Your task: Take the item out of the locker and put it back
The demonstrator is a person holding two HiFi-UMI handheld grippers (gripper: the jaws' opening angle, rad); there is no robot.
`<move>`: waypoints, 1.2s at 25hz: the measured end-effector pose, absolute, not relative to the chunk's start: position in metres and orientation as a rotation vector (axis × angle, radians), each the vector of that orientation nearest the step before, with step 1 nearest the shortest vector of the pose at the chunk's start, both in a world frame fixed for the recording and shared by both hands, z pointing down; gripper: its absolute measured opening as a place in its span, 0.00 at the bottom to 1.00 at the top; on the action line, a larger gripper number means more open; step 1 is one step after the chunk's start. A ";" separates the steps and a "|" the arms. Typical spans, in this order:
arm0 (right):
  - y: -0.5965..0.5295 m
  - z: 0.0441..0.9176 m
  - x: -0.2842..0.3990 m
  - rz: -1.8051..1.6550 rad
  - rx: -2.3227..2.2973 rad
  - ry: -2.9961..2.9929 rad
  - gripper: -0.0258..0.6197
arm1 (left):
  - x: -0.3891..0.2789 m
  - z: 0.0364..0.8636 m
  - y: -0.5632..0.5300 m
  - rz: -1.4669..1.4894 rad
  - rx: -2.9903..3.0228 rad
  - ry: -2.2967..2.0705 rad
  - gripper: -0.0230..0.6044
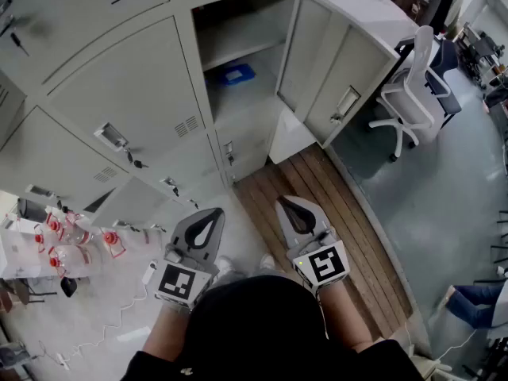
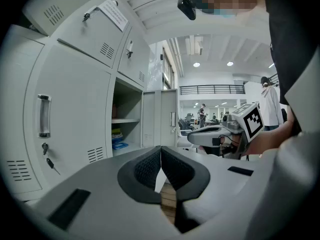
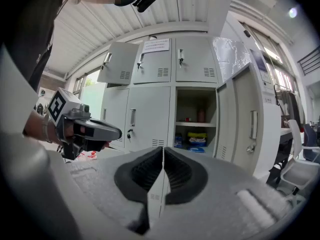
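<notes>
1. while both grippers are held side by side near the person, low in front of the lockers, the left gripper (image 1: pixel 210 217) has its fingers pressed together, with nothing between them.
2. the right gripper (image 1: pixel 292 206), just to the right of it, also has its fingers closed on nothing.
3. the blue item (image 1: pixel 236 74) lies on the lower shelf of the open locker (image 1: pixel 238 22), on the far side, well apart from both grippers.
4. the locker door (image 1: pixel 333 70) stands swung open to the right.
5. a white office chair (image 1: pixel 409 86) stands at the far right, beyond the door.
6. a strip of wooden floor (image 1: pixel 333 205) runs from the locker to the near side.
7. some bottles with red caps (image 1: pixel 67 236) stand at the near left.
</notes>
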State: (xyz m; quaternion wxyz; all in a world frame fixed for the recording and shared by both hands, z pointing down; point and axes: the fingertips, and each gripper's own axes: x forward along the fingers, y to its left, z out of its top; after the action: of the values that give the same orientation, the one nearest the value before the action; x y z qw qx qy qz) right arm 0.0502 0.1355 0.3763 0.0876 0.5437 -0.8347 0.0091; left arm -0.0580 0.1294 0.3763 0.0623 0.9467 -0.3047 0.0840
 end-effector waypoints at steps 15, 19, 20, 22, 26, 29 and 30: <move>0.105 0.385 -0.006 0.063 1.739 -2.451 0.05 | -0.141 0.392 0.108 0.229 2.819 -0.897 0.05; 0.097 0.387 -0.015 0.088 1.770 -2.436 0.05 | -0.156 0.401 0.101 0.234 2.789 -0.894 0.05; 0.096 0.387 -0.016 0.091 1.770 -2.434 0.05 | -0.158 0.402 0.100 0.232 2.784 -0.896 0.05; 0.092 0.390 -0.015 0.104 1.771 -2.428 0.05 | -0.158 0.403 0.096 0.229 2.778 -0.893 0.05; 0.079 0.397 -0.006 0.145 1.769 -2.429 0.05 | -0.152 0.407 0.084 0.236 2.764 -0.892 0.05; 0.063 0.402 0.005 0.157 1.758 -2.442 0.05 | -0.142 0.410 0.070 0.260 2.767 -0.906 0.05; 0.057 0.403 0.010 0.163 1.756 -2.446 0.05 | -0.138 0.412 0.065 0.275 2.782 -0.911 0.05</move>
State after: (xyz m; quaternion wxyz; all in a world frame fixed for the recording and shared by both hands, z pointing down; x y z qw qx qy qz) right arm 0.0097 0.0569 0.4032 0.0632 0.5812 -0.8095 0.0540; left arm -0.1382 0.0652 0.4122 0.1006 0.9414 -0.3081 0.0932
